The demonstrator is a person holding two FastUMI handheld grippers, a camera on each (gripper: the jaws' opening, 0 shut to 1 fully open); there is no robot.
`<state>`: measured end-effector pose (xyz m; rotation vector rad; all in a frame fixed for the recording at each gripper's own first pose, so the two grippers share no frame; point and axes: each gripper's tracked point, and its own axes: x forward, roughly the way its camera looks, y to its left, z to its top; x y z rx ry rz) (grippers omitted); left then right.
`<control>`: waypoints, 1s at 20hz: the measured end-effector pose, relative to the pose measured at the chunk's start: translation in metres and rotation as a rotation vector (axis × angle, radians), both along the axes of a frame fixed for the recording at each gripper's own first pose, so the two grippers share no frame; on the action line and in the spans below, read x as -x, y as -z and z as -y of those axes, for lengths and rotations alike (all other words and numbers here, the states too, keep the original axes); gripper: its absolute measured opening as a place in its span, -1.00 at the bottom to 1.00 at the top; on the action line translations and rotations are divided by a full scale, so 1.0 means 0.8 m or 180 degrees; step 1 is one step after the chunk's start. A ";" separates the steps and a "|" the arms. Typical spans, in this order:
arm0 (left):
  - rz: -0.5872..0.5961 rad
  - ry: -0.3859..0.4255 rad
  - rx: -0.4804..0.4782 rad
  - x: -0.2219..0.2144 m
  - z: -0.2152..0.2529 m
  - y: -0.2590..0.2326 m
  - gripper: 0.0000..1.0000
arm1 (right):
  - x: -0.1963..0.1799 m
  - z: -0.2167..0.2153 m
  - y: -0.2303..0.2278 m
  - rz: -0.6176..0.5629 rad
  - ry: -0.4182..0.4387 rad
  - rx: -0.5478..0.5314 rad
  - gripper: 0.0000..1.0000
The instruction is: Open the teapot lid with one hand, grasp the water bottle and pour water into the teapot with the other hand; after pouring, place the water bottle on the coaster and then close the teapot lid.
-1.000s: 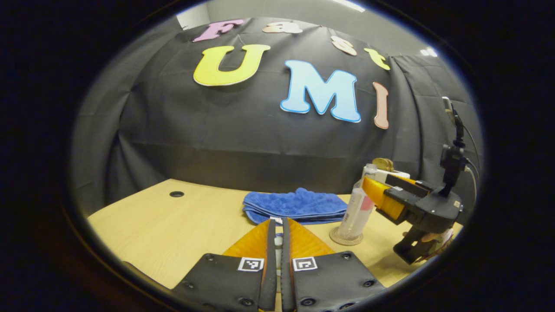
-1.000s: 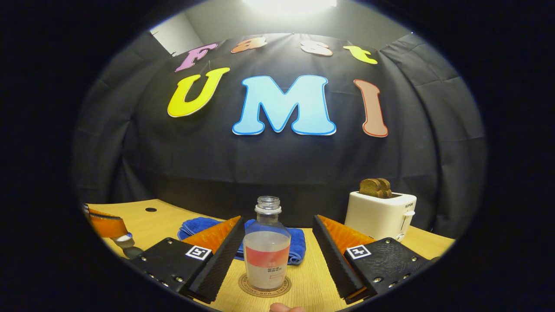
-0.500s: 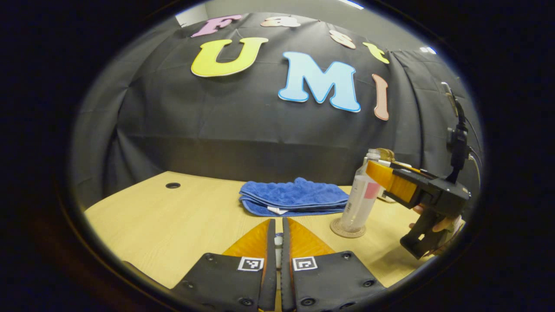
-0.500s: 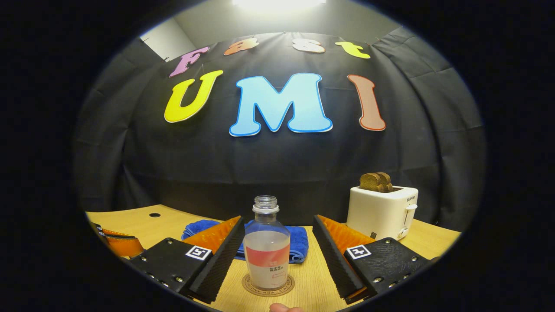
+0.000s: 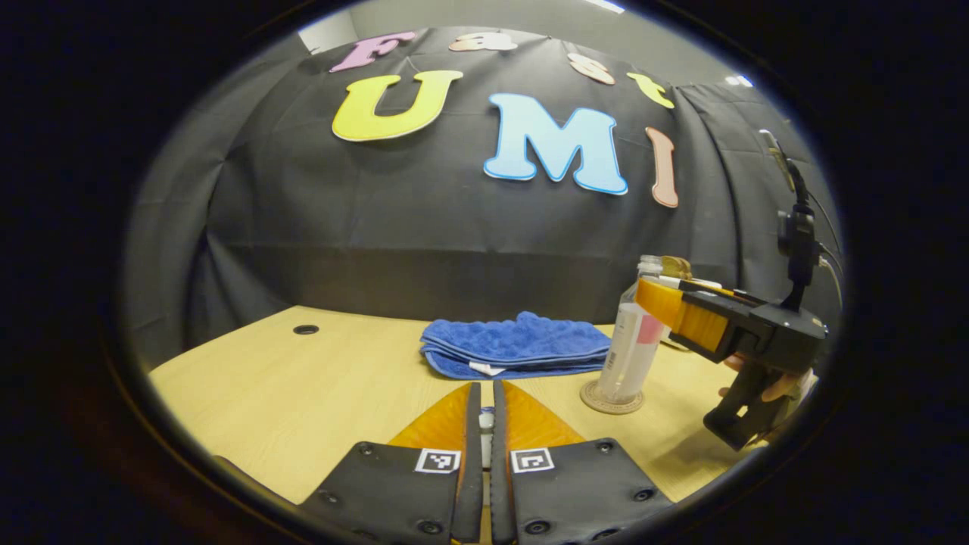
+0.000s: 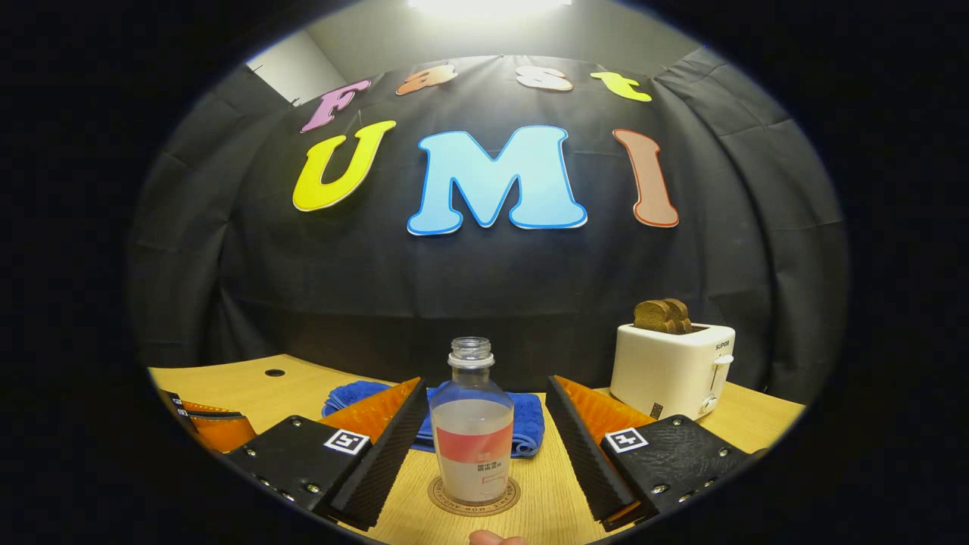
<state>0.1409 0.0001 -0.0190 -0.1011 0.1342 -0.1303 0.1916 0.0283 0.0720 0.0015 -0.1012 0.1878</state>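
Observation:
A clear uncapped water bottle [image 6: 471, 431], part full, stands upright on a round coaster [image 6: 512, 496]. My right gripper [image 6: 484, 384] is open, one finger on each side of the bottle, with gaps on both sides. From the left gripper view, the bottle [image 5: 632, 348] and coaster [image 5: 598, 400] are at the right, with the right gripper [image 5: 655, 291] at the bottle's shoulder and a hand [image 5: 764, 386] on its grip. My left gripper [image 5: 485, 387] is shut on a small pale piece, seemingly the teapot lid's knob. Its side [image 6: 208, 424] shows low at the left of the right gripper view.
A folded blue towel [image 5: 515, 348] lies on the wooden table behind the bottle. A white toaster [image 6: 670, 367] with brown bread [image 6: 662, 314] in its slots stands at the back right. A cable hole [image 5: 306, 329] is at the table's far left.
The bottle stayed on the coaster between the open right fingers. The right gripper rose slightly beside it. The left gripper slid toward the left edge of the right gripper view.

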 end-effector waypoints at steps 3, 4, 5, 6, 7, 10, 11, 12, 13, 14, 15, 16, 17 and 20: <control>-0.0016 -0.0003 -0.0056 -0.001 0.001 0.008 -0.78 | 0.000 0.001 0.000 -0.0011 -0.0019 -0.0037 0.94; 0.0001 -0.0016 -0.0075 0.001 0.002 0.005 -0.78 | 0.001 0.001 0.000 -0.0016 -0.0017 -0.0044 0.94; 0.0016 -0.0023 -0.0100 0.001 0.001 0.002 -0.79 | 0.001 0.002 0.000 -0.0017 -0.0016 -0.0049 0.94; 0.0019 -0.0031 -0.0115 0.000 0.002 0.005 -0.78 | 0.001 0.002 0.000 -0.0017 -0.0013 -0.0050 0.95; 0.0010 -0.0025 -0.0136 -0.002 0.002 0.007 -0.75 | 0.001 0.002 -0.001 -0.0013 -0.0012 -0.0050 0.95; 0.0025 -0.0001 -0.0172 0.000 0.008 0.007 -0.64 | 0.002 0.003 -0.002 -0.0004 -0.0010 -0.0049 0.95; 0.0060 -0.0008 -0.0194 0.002 0.007 0.001 -0.63 | 0.002 0.003 -0.003 0.0003 -0.0008 -0.0050 0.95; 0.0091 -0.0011 -0.0218 0.004 0.008 -0.001 -0.64 | 0.003 0.004 -0.003 0.0006 -0.0007 -0.0049 0.95; 0.0107 -0.0017 -0.0239 0.004 0.007 -0.002 -0.67 | 0.003 0.004 -0.004 0.0007 -0.0002 -0.0049 0.95; 0.0118 -0.0022 -0.0243 0.005 0.007 -0.001 -0.67 | 0.003 0.004 -0.004 0.0004 -0.0004 -0.0055 0.94; 0.0130 -0.0025 -0.0235 0.005 0.007 -0.004 -0.67 | 0.003 0.003 -0.004 0.0002 -0.0011 -0.0063 0.95; 0.0155 -0.0034 -0.0224 0.007 0.007 -0.006 -0.67 | 0.004 0.004 -0.004 0.0001 -0.0014 -0.0069 0.94; 0.0190 -0.0041 -0.0210 0.010 0.005 -0.009 -0.67 | 0.005 0.003 -0.005 0.0004 -0.0020 -0.0079 0.95; 0.0296 -0.0061 -0.0193 0.024 0.004 -0.021 -0.67 | 0.013 0.004 -0.013 0.0063 -0.0020 -0.0176 0.94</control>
